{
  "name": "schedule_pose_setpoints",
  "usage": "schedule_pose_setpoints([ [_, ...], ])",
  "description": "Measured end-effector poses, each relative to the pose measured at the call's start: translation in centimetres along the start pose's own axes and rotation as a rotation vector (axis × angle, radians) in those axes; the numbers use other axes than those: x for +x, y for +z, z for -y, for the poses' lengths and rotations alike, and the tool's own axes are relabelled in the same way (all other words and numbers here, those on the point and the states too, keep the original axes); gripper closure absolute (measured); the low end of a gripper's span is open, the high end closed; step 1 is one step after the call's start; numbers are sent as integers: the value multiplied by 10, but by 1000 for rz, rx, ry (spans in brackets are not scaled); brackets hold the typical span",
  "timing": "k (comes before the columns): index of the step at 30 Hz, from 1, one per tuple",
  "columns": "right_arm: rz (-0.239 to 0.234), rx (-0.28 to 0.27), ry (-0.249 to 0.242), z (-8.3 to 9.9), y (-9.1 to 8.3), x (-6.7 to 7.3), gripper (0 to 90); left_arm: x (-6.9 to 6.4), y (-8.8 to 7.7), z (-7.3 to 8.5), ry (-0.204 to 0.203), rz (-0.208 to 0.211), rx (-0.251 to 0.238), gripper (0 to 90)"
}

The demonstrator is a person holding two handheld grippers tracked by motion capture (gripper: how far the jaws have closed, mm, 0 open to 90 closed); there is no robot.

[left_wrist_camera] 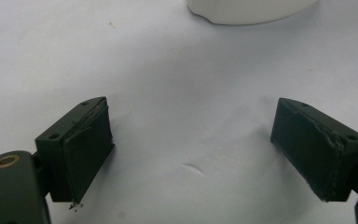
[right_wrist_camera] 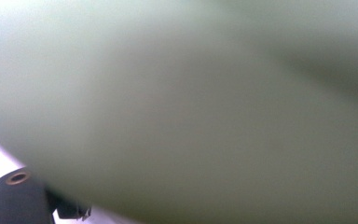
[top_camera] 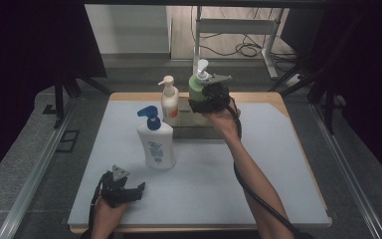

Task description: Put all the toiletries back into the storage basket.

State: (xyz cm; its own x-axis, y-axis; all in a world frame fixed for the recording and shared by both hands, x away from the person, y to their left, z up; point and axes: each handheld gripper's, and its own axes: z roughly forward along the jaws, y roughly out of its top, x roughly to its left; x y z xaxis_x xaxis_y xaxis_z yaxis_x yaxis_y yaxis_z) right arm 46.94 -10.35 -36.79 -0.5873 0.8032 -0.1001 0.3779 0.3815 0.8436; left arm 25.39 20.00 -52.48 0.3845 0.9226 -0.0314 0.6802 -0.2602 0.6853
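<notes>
Blurred green bottle (right_wrist_camera: 191,107) hides right tool's (top_camera: 205,105) jaws.

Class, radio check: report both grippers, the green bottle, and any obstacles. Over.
Right gripper closed around green pump bottle, back of table. Left gripper open, empty, resting on mat. Cream bottle stands just beside the green one; blue-capped bottle nearer. Over.

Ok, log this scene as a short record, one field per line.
surface: white mat on a table
bottles: green bottle, cream bottle, white bottle with blue pump
box: behind the white bottle, beside the cream bottle
right gripper: closed around the green bottle, at the back of the mat
left gripper: open, nothing between the jaws, low over the mat at front left
</notes>
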Motion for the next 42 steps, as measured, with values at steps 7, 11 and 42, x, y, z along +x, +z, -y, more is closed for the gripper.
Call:
schedule_pose_setpoints([
  [7, -4, 17, 6, 3, 10, -2, 121, 0, 0, 0, 0, 0, 0, 121],
  [11, -17, 37, 13, 8, 17, -3, 121, 0, 0, 0, 0, 0, 1, 121],
  [42, -91, 144, 55, 29, 40, -5, 122, 0, 0, 0, 2, 0, 3, 121],
])
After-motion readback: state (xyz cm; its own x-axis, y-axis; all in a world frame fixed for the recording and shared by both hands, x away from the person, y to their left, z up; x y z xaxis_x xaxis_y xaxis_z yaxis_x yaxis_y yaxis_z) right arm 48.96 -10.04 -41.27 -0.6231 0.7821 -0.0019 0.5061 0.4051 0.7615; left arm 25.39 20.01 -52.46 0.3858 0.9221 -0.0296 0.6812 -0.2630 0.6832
